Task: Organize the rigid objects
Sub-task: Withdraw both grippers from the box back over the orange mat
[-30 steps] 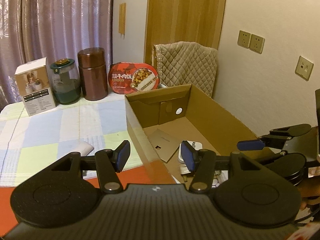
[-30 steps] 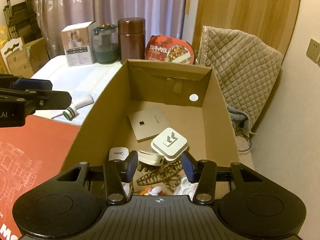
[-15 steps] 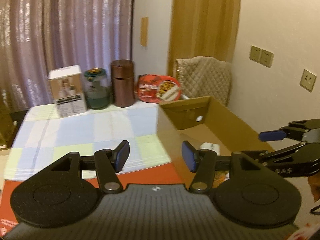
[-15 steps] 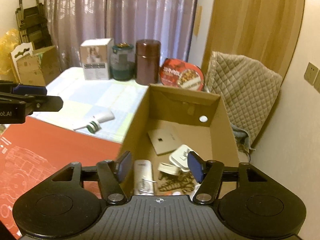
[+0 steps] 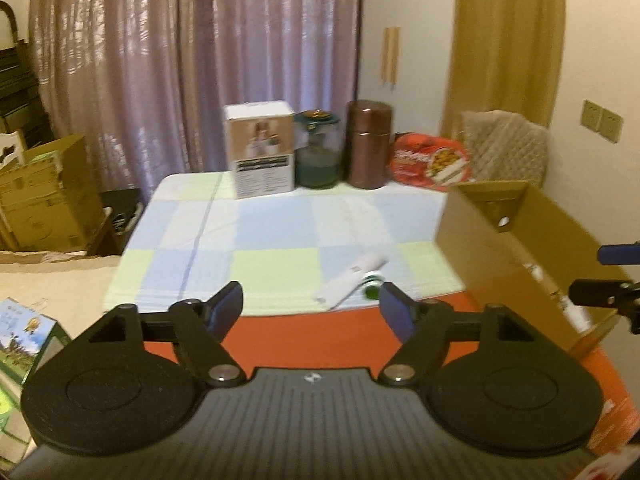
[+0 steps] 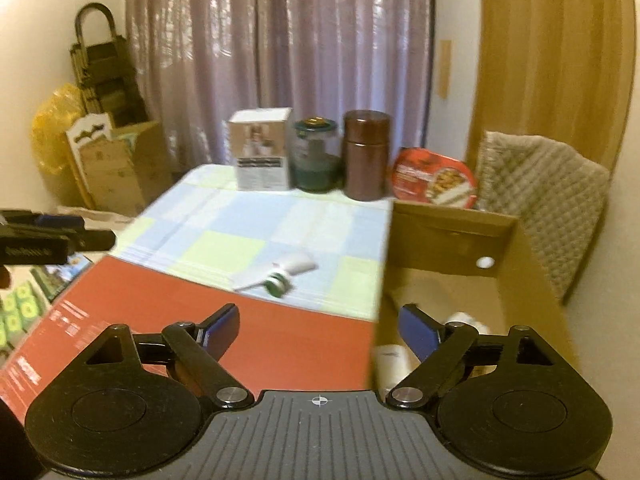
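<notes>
A white tube with a green cap (image 5: 352,276) (image 6: 280,272) lies on the checked cloth (image 5: 256,236) near its front edge, beside the open cardboard box (image 5: 512,248) (image 6: 452,240). Small white items (image 6: 394,360) rest on the box floor. My left gripper (image 5: 311,308) hovers over the red board (image 5: 320,336), jaws opening, nothing between them; the tube lies just beyond its right fingertip. My right gripper (image 6: 320,328) hangs over the red board (image 6: 260,328) and the box's left wall, jaws opening and empty.
At the cloth's far edge stand a white carton (image 5: 262,148), a green glass jar (image 5: 318,152), a brown canister (image 5: 368,144) and a red food bowl (image 5: 430,162). A quilted chair back (image 6: 540,196) sits behind the box. Cardboard boxes (image 5: 44,196) stand at left.
Both grippers have drawn back from the box and swung left over the red board, and both sets of jaws have spread wider. The tube has come into the left view.
</notes>
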{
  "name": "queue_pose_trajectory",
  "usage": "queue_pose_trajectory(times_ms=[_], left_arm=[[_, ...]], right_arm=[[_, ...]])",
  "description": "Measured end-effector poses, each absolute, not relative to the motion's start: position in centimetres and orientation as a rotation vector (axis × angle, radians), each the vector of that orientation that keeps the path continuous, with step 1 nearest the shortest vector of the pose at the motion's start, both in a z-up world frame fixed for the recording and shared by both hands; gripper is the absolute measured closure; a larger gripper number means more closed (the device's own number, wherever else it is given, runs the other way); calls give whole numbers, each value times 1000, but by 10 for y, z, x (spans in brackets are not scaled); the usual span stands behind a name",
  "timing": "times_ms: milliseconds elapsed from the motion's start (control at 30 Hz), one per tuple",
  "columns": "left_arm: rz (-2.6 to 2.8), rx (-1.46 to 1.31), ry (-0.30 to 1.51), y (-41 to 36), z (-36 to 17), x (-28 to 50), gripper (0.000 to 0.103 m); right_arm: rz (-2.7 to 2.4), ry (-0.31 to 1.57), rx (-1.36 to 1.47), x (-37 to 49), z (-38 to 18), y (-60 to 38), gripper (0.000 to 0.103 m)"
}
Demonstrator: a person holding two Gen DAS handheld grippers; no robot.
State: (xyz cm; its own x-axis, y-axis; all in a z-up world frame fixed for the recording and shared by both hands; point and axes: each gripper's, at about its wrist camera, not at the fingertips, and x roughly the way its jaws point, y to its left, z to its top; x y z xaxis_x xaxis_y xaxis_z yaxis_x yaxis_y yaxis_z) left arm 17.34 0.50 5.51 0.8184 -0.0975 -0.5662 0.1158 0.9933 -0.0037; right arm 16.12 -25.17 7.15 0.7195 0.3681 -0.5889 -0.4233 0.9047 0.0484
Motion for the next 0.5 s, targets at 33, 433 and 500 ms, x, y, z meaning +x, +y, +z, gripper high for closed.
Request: queue_pose_trajectory(times_ms=[33,433,500], left_arm=[[-104,36,604,10,51,175,28],[-84,18,662,32,-18,224,20],[-94,14,674,34,-28,236,20]], right_arm=[[451,626,-87,161,68,-243,19],[517,610,-95,209,4,-178,18],[518,615,-109,222,-10,-170,18]])
